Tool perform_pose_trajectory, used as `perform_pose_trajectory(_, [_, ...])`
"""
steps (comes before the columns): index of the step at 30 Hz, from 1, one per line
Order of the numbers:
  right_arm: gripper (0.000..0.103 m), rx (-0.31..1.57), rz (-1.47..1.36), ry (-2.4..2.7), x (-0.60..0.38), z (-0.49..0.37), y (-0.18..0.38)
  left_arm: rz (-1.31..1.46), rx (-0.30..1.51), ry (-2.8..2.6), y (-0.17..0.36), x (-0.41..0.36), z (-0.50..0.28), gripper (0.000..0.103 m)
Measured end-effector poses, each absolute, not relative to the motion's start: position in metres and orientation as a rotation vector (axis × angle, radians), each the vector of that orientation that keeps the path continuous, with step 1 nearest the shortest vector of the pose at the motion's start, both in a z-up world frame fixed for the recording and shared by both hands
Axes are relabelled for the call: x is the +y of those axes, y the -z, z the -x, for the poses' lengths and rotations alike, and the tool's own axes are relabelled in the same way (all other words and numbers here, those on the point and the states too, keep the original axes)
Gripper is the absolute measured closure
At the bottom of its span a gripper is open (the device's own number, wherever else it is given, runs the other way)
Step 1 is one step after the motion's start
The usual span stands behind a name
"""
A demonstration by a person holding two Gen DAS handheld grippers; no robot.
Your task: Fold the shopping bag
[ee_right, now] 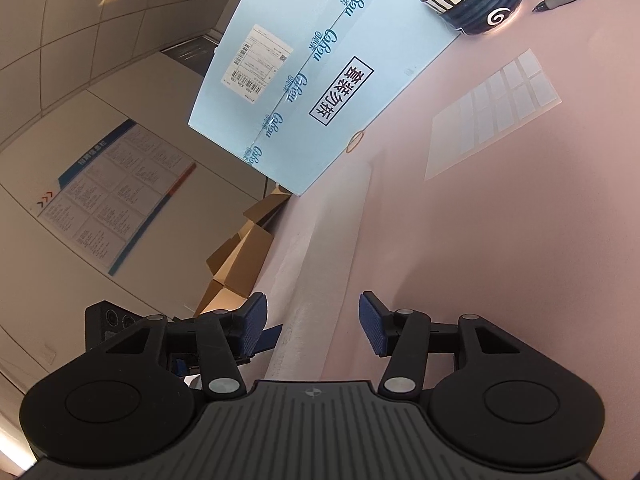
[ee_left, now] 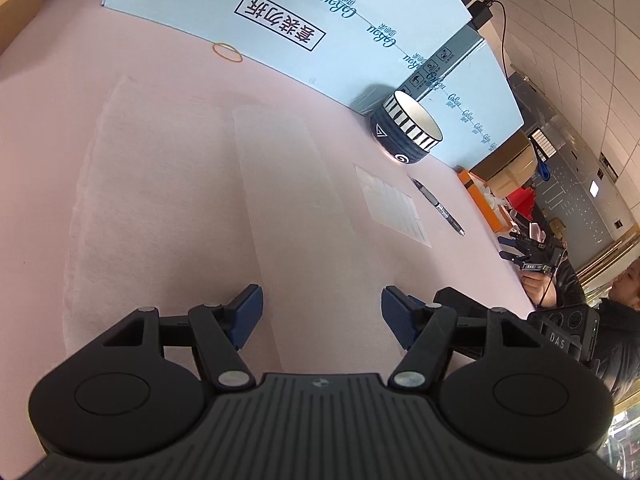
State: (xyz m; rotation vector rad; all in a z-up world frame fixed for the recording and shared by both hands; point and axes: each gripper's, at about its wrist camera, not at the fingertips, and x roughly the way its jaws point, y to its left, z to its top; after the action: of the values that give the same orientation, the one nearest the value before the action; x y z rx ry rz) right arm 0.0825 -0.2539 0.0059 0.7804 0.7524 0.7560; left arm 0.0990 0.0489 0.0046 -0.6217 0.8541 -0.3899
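Left wrist view: my left gripper (ee_left: 322, 316) stands wide apart and empty, low over the bag (ee_left: 208, 200), a translucent sheet lying flat on the pink table (ee_left: 460, 272), with a folded strip running ahead between my fingers. Beyond and to the right lie a label sheet (ee_left: 392, 204), pen (ee_left: 438, 206) and bowl (ee_left: 408, 128). Right wrist view: my right gripper (ee_right: 312, 326), jaws parted and empty, straddles the bag's edge (ee_right: 320, 248) near the table's edge. Judged step: between folds; next I must pinch an edge and carry it over.
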Motion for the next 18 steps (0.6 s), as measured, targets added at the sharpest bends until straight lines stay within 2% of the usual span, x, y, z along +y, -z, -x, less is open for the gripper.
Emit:
perform_pose_trajectory(5, [0.055,0.744,-0.744,-0.762,-0.253,-0.081,-0.009,0.722,0.907,0.392,-0.002,0.058,-0.111,0.041])
perform_pose_trajectory(7, [0.059,0.743,-0.651,-0.758,-0.246,-0.079,-0.016,0.761,0.919,0.397,0.000,0.060,-0.115,0.043])
perform_pose_trajectory(9, [0.070,0.727,-0.531,-0.769,-0.236,-0.073,-0.026,0.780,0.925,0.396,0.002,0.062,-0.118,0.051])
perform_pose_trajectory(10, [0.080,0.729,-0.484,-0.789,-0.231,-0.070,-0.030,0.783,0.927,0.396,0.002,0.062,-0.118,0.055])
perform_pose_trajectory(11, [0.081,0.739,-0.453,-0.814,-0.227,-0.068,-0.032,0.787,0.930,0.396,0.003,0.062,-0.119,0.057])
perform_pose_trajectory(13, [0.081,0.777,-0.426,-0.813,-0.222,-0.066,-0.034,0.786,0.944,0.413,0.005,0.060,-0.120,0.072])
perform_pose_trajectory(18, [0.079,0.862,-0.499,-0.789,-0.229,-0.068,-0.025,0.786,0.977,0.438,0.012,0.055,-0.125,0.081])
